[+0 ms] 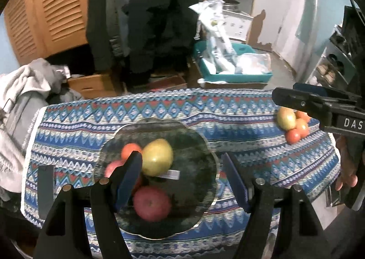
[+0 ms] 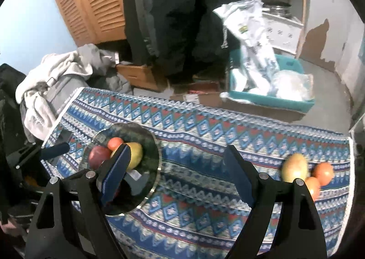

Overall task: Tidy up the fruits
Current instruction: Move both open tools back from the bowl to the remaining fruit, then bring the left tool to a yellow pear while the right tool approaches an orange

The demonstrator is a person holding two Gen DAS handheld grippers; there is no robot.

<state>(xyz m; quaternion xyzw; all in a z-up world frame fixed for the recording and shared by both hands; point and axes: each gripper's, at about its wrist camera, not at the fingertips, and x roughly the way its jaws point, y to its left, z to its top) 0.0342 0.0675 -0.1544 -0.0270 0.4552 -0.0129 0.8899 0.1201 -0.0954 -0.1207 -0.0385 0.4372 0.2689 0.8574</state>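
A dark round plate (image 1: 196, 142) on the patterned cloth holds a yellow-green apple (image 1: 157, 156), a red apple (image 1: 151, 203) and an orange (image 1: 129, 150). My left gripper (image 1: 181, 179) hovers above the plate, open, gripping nothing. At the cloth's right end lies a loose pile: a yellow-red apple (image 1: 286, 118) and two oranges (image 1: 301, 126). My right gripper (image 1: 285, 92) hangs above that pile. In the right wrist view my right gripper (image 2: 179, 172) stands wide open over bare cloth, between the plate (image 2: 151, 145) and the loose apple (image 2: 294, 167).
The blue patterned cloth (image 2: 205, 126) covers a small table. Grey laundry (image 2: 57, 72) is heaped off its left end. Behind it stand cardboard boxes (image 2: 136, 74), a teal bin (image 2: 273, 97) with plastic bags, and hanging dark coats (image 2: 182, 19). A hand (image 1: 346, 167) shows at the right edge.
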